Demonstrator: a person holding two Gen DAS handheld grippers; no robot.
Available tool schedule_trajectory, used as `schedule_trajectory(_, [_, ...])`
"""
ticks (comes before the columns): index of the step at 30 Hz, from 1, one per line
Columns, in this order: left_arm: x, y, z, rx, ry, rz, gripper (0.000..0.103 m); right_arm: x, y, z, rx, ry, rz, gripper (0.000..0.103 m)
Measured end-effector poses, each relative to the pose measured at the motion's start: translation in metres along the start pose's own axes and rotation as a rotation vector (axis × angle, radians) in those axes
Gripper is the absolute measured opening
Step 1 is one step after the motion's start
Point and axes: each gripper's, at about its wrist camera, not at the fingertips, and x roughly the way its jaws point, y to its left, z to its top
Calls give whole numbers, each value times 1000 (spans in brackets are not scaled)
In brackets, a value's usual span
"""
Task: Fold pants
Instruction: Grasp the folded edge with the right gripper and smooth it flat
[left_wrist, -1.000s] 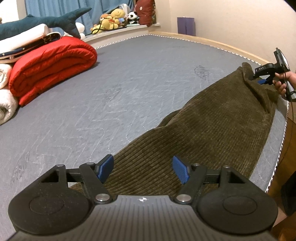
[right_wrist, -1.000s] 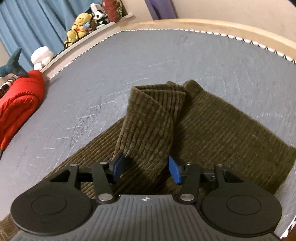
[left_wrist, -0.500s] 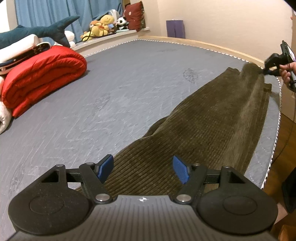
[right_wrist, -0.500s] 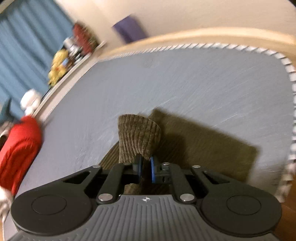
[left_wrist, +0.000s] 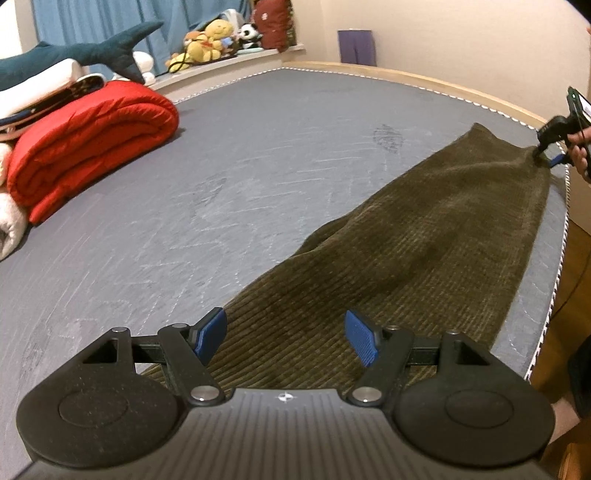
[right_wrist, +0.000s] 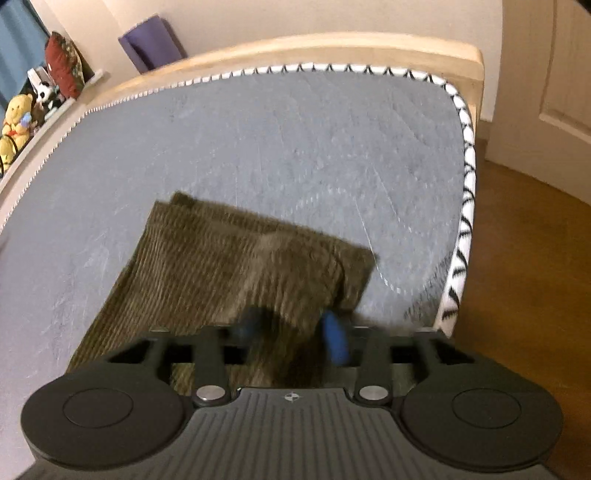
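Olive-brown corduroy pants (left_wrist: 406, 251) lie stretched along the grey mattress (left_wrist: 258, 166), legs running away to the right. My left gripper (left_wrist: 284, 336) hovers open just above their near end, nothing between its blue pads. At the far end, near the mattress corner, my right gripper (right_wrist: 291, 332) sits at the leg hems (right_wrist: 258, 258), which lie flat, one on the other. Its jaws are opening; cloth lies between the blurred pads, which no longer pinch it. The left wrist view shows that right gripper (left_wrist: 546, 155) held by a hand (left_wrist: 581, 155).
A rolled red blanket (left_wrist: 92, 140), white bedding and a plush shark (left_wrist: 74, 55) are stacked at the left edge. Soft toys (left_wrist: 210, 40) line the window ledge. A wooden bed frame (right_wrist: 295, 48) rims the mattress; wooden floor (right_wrist: 517, 277) lies beyond the right edge.
The right gripper shut on the folded-over leg end, drew it out towards the mattress corner, then parted its jaws. The leg now lies flat. The left gripper stayed open over the near end.
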Motion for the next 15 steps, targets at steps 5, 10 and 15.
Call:
schedule_trajectory(5, [-2,1,1,-3,-6,1,76,4,-11,3,27,-7,-57,11])
schedule_trajectory(10, [-3,-2,3,5,-13,-5,76,-16,9,0,15,-101,-136,20])
schedule_trajectory(15, [-3,3,3,-10,-12,7,76,-46,61,-2,-61,-339,-96,32])
